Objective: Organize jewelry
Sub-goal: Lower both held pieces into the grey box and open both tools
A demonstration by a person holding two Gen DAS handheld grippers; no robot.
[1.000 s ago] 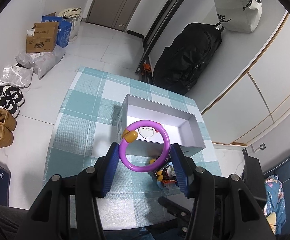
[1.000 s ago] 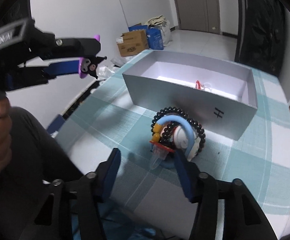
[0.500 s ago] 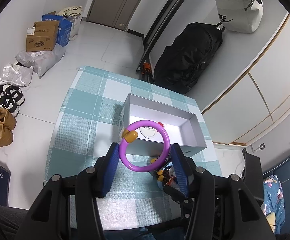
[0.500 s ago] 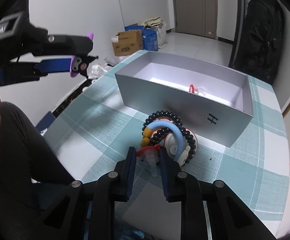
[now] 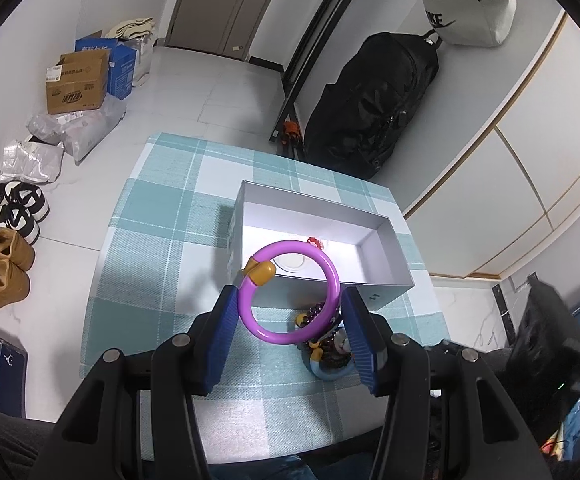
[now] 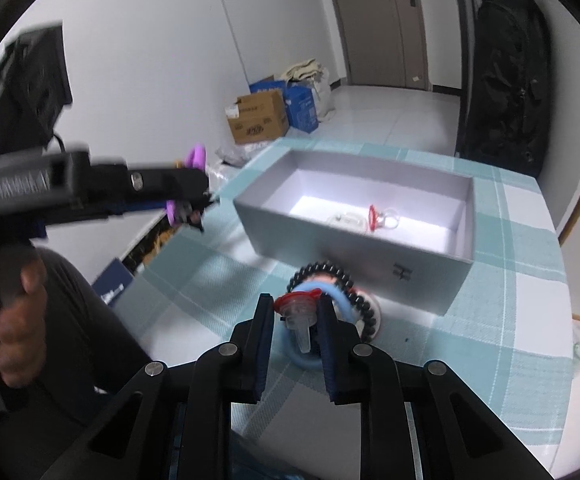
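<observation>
— Since before: right gripper (image 6: 294, 314) has just been closing, now clamped on clear red-collared piece (image 6: 298, 316), lifted off pile (image 6: 353, 304).
— Orientation?
— Long axis upright, collar up, tip down. Left gripper (image 5: 290, 312) pinches purple ring (image 5: 288, 286) before grey box (image 6: 429, 276), unchanged.

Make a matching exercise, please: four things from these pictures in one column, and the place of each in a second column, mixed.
Things:
1. purple ring
2. red-capped clear piece
3. black bead bracelet
4. grey box

Places:
A. lying on the checked cloth, near the box's front wall
B. held between the left tongs
C. standing open on the checked cloth
D. held between the right tongs

Pairs: 1-B, 2-D, 3-A, 4-C
</observation>
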